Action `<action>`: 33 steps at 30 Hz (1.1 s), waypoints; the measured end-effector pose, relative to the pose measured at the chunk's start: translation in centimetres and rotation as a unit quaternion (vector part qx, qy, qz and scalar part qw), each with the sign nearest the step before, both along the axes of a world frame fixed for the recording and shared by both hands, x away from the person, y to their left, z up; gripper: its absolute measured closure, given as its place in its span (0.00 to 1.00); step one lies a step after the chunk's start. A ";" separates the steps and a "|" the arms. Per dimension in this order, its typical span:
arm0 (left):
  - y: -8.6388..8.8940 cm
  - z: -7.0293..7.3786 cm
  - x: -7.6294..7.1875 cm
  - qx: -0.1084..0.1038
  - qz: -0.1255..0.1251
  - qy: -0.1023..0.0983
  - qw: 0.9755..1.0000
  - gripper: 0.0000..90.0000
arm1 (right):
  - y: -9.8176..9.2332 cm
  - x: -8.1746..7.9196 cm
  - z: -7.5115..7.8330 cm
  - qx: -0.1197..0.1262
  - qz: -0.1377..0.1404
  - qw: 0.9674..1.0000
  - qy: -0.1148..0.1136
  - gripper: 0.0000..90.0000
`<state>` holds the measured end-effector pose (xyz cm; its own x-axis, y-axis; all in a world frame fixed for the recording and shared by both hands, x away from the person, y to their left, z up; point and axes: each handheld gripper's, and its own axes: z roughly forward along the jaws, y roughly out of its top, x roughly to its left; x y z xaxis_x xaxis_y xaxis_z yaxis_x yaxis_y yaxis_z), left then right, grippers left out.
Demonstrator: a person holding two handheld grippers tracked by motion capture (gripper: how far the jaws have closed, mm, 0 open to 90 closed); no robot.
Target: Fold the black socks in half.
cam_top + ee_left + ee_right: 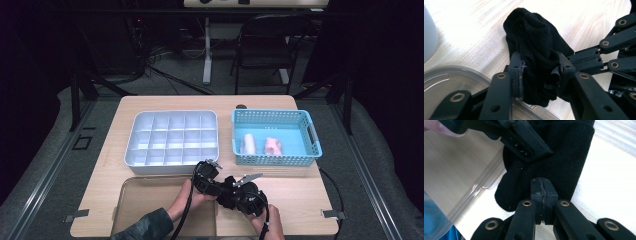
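A black sock [531, 37] lies bunched on the wooden table [300, 195] near its front edge, just right of a clear plastic bin. My left gripper [539, 67] is shut on the sock's thick folded end, a pad pressing on each side. My right gripper [541, 186] comes in from the opposite side with its jaws shut tight on a thin edge of the sock [564, 152]. In the high view both grippers meet over the sock, the left gripper [219, 188] beside the right gripper [230, 193], each in a hand.
A clear plastic bin [150, 200] sits at the front left under the left forearm. Behind it stands a white compartment tray [131, 145]. A blue basket [310, 135] at the right holds a white roll [248, 144] and a pink roll [273, 146].
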<state>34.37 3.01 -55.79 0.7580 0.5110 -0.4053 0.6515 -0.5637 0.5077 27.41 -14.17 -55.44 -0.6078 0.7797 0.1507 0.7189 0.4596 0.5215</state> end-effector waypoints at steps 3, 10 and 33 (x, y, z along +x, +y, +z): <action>0.1 -0.1 -0.1 -0.004 0.001 -0.009 1.000 0.78 | 0.0 0.0 0.0 -0.001 0.000 1.000 0.001 1.00; 0.5 0.0 0.0 -0.019 -0.006 -0.014 1.000 0.80 | -1.2 0.3 0.5 0.040 0.000 0.999 0.011 0.88; 1.2 2.9 -1.0 -0.021 -0.002 -0.103 0.995 0.81 | -8.0 3.2 0.8 0.001 -0.104 0.994 -0.041 0.13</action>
